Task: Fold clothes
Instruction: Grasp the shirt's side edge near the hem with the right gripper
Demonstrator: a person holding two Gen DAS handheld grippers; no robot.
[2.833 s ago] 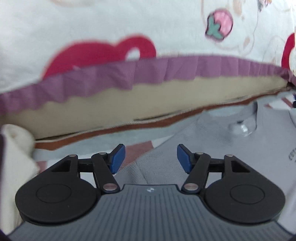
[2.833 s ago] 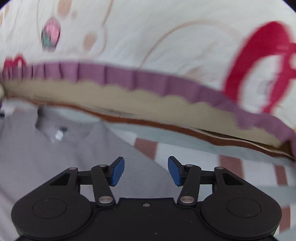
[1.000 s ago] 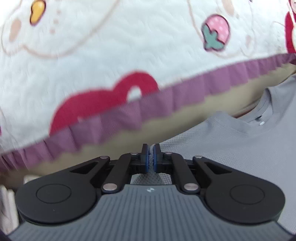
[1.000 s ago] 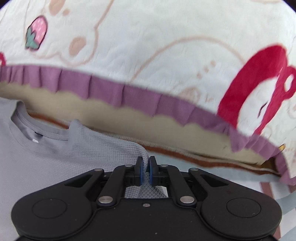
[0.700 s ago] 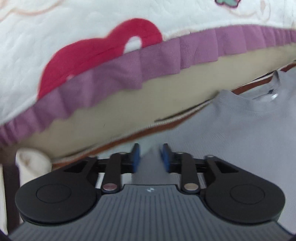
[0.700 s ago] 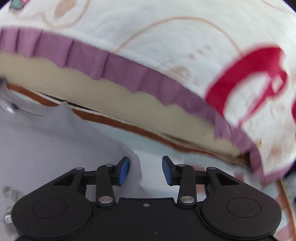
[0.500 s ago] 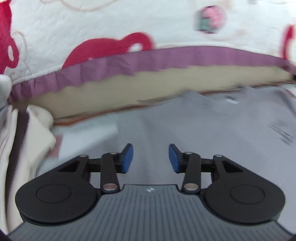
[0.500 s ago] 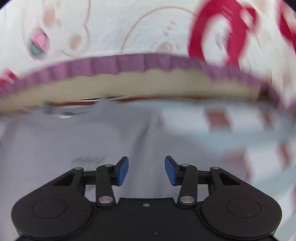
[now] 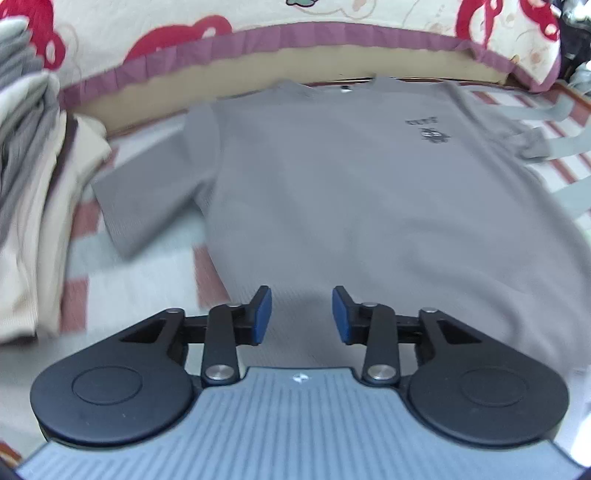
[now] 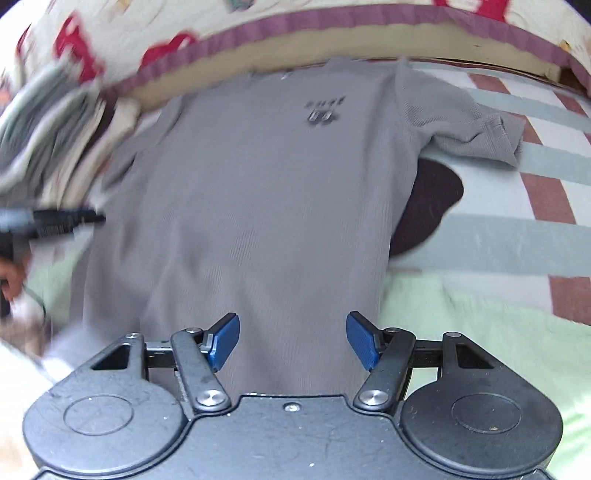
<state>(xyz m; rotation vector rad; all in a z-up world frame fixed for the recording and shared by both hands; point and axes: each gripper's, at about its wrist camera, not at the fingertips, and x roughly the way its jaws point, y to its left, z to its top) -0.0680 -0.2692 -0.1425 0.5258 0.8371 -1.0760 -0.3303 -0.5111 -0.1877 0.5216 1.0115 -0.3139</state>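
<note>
While it lies flat and face up on the bed, the grey T-shirt (image 9: 332, 192) has its collar at the far end, against the quilt (image 9: 258, 22), and its hem at the near end, under both grippers. A small dark print (image 10: 324, 109) sits on its chest. Its left sleeve (image 9: 147, 199) is spread out flat; its right sleeve (image 10: 480, 133) is rumpled and partly folded on itself. The left gripper (image 9: 301, 314) hangs over the shirt's near left part, its jaws opening, nothing between the blue pads. The right gripper (image 10: 292, 341) hangs over the near hem, its jaws opening wider, likewise holding nothing. Beneath the shirt is a checked sheet (image 10: 535, 184) of red, white and pale grey-green. A stack of folded clothes (image 9: 33, 166) stands at the far left, just beside the left sleeve. No container is in view.
</note>
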